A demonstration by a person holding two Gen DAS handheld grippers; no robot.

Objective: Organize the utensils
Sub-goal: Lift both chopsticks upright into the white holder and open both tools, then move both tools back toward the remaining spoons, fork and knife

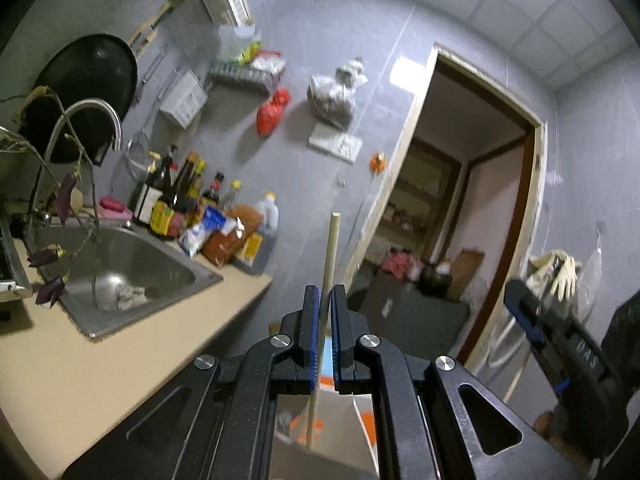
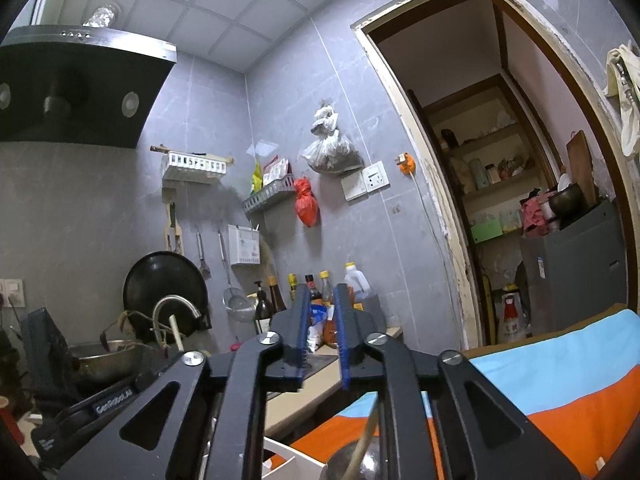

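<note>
My left gripper (image 1: 325,294) is shut on a thin wooden utensil handle (image 1: 330,248) that stands upright between the blue pads and runs down out of sight under the jaws. The same handle's top (image 2: 176,332) shows at the left of the right wrist view, above the left gripper's body (image 2: 80,404). My right gripper (image 2: 322,312) is open and empty, raised above a striped orange and blue cloth (image 2: 560,368). Below it lies a metal ladle with a wooden handle (image 2: 362,446). The right gripper also shows at the right of the left wrist view (image 1: 528,312).
A steel sink (image 1: 120,272) with a tap (image 1: 92,116) is set in the beige counter (image 1: 72,364) at left. Sauce bottles (image 1: 180,196) and packets stand behind it. A black wok (image 1: 88,80) and utensils hang on the wall. A white container edge (image 2: 288,456) sits below. A doorway (image 1: 472,200) opens right.
</note>
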